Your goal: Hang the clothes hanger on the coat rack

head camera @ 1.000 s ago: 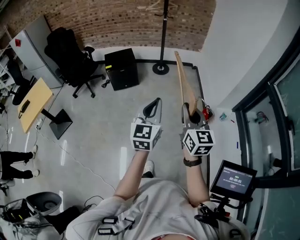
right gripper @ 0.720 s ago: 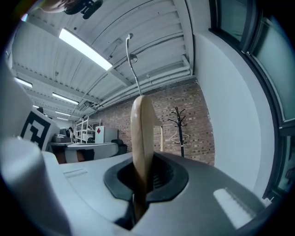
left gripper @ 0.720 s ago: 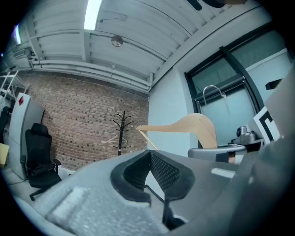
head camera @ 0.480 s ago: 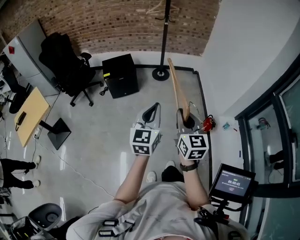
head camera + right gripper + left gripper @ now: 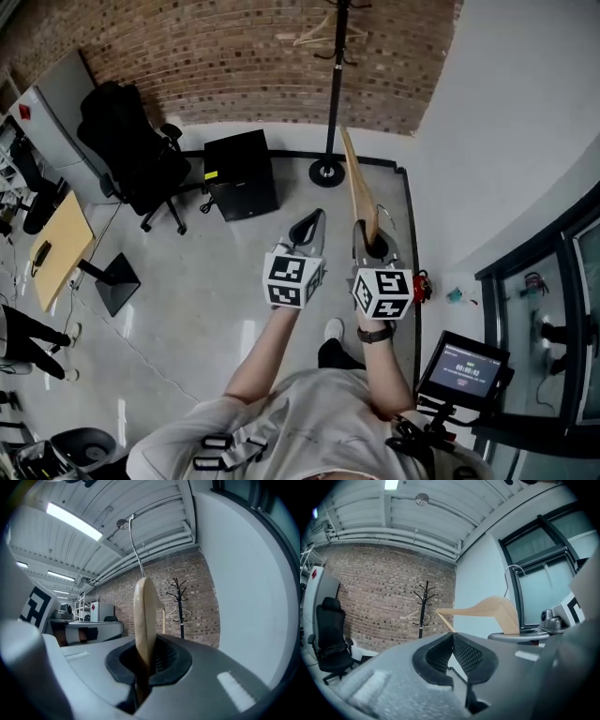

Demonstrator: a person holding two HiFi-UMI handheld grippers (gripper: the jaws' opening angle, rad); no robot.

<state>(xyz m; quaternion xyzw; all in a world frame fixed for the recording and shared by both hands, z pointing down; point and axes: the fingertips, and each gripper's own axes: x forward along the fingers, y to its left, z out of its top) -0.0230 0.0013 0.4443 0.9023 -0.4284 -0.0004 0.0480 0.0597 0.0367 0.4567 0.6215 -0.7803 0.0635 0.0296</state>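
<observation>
Clamping wooden hanger [image 5: 356,187] edge-on in right gripper [image 5: 376,246], jaws pinched tight on its near end, far end pointing toward coat rack [image 5: 335,89]. Just left of it, left gripper [image 5: 312,217], jaws together, holding nothing. Rack far off by brick wall [image 5: 234,56].

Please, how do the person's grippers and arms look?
Both the left gripper and the right gripper are grey, with black textured pads inside the jaws and a white cube of black square markers behind. The person wears a light grey short-sleeved shirt and a dark band on the right wrist.
</observation>
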